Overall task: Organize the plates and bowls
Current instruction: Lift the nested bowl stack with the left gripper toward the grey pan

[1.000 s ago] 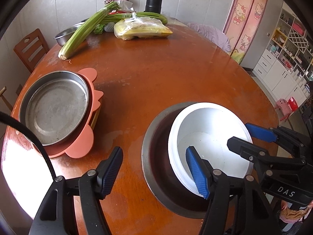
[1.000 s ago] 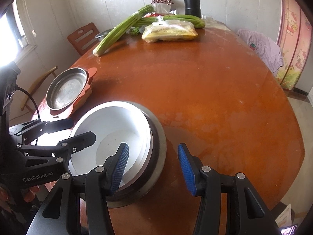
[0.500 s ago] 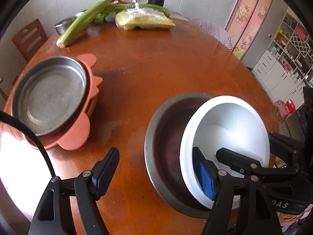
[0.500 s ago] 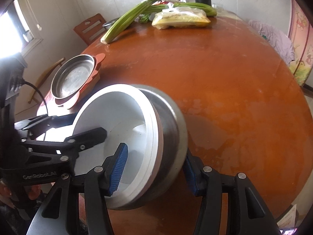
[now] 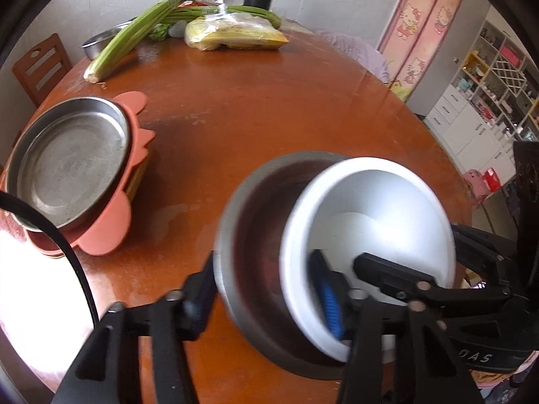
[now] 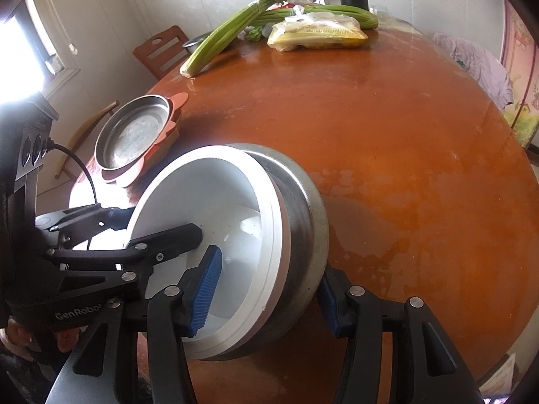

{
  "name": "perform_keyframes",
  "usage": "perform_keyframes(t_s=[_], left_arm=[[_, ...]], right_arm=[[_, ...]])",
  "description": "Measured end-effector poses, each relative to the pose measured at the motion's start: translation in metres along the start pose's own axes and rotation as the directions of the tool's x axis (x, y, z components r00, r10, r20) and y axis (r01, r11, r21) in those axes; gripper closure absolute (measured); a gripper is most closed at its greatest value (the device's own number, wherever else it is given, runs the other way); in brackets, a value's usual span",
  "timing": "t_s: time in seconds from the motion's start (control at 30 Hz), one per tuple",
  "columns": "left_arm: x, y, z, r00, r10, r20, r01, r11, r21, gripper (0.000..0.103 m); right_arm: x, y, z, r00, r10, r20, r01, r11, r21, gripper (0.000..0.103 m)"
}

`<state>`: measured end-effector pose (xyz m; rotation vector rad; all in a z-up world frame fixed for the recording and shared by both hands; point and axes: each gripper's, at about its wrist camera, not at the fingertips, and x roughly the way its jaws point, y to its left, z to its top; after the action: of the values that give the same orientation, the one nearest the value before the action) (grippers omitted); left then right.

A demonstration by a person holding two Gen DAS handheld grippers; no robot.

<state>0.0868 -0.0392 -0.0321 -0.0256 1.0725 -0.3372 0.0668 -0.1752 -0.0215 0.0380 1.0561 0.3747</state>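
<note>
**Bowls tipped up off the tabletop in a two-sided grip**

Since a second ago the nested bowls have gone from lying flat to standing tilted on edge, and my left hand-held gripper's jaws have just been closing, with the bowls' near rims now between them.

Largest first: the round brown tabletop (image 6: 387, 128) fills both views. Near its front edge the steel bowl (image 5: 256, 235) leans over with the white bowl (image 6: 209, 202) nested inside it, mouths turned toward my left. My right hand-held gripper (image 6: 266, 286) is clamped across both walls, one blue pad inside the white bowl, the other on the steel bowl's outside. My left hand-held gripper (image 5: 262, 296) grips the opposite rim the same way, though that view is blurred. At the left edge a steel plate (image 5: 67, 165) sits on a stack of pink plates (image 5: 111, 225). Celery (image 6: 232, 30) and a yellow packet (image 6: 316, 33) lie at the far end.
</note>
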Motion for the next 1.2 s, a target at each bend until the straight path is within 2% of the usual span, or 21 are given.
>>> perform_keyframes(t_s=[0.57,1.2], left_arm=[[-0.018,0.016,0.005,0.998,0.036,0.044,-0.034,0.998,-0.046,0.056],[-0.08,0.092,0.032,0.976,0.135,0.171,-0.118,0.987,-0.107,0.056]], right_arm=[[-0.006,0.02,0.015,1.0,0.009,0.025,-0.008,0.999,-0.042,0.049],[0.001,0.108,0.079,0.994,0.064,0.09,-0.046,0.981,-0.19,0.049]])
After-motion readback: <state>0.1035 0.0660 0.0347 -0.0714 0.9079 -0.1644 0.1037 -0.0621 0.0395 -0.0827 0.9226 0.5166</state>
